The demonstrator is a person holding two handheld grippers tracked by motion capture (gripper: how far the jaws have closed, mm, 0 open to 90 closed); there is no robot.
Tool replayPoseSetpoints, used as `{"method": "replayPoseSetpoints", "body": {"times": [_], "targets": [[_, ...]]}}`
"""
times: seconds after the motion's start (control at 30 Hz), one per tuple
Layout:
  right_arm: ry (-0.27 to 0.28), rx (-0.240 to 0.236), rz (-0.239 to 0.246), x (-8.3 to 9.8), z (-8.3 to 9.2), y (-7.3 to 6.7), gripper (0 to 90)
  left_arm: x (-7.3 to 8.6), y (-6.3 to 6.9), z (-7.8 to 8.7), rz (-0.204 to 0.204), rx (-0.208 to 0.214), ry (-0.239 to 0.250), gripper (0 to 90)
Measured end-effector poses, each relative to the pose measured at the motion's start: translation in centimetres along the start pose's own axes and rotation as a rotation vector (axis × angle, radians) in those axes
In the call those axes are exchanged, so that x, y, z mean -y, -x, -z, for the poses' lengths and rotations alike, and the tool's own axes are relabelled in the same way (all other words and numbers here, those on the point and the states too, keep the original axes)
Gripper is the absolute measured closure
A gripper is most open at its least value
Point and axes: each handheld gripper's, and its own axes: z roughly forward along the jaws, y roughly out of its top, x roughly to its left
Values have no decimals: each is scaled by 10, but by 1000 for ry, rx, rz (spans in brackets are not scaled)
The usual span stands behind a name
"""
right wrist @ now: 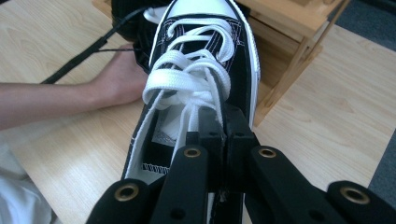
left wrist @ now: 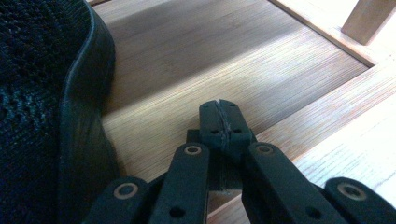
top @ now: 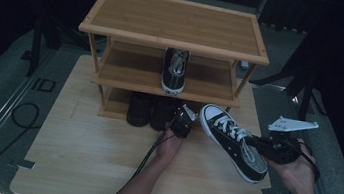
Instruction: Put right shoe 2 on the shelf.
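Ahead of the right tool (top: 259, 148), clamped on its side wall, the black canvas sneaker with white laces (top: 232, 140) stretches toe-first toward the three-tier bamboo shoe rack (top: 173, 41).

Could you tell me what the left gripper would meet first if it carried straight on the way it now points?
Probably the rack's bottom shelf: the left gripper, shut, points low across it, beside the dark shoe. Depth is unclear.

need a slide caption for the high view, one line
Right claw holds a black-and-white sneaker by its collar above the table; its mate sits on the wooden rack's middle shelf.
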Motion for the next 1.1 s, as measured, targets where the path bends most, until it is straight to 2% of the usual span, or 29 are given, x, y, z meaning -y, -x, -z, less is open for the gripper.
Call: {"method": "replayPoseSetpoints", "body": {"times": [0.23,0.6,1.1], "targets": [[11,-2,11,-10,5,-2,887,0,0,0,-1,-7,1,899],[56,10,31,-38,6,-5,887,0,0,0,1,-13,-2,899],[75,46,-34,-75,-26,-1,887,0,0,0,7,-17,2,899]]}}
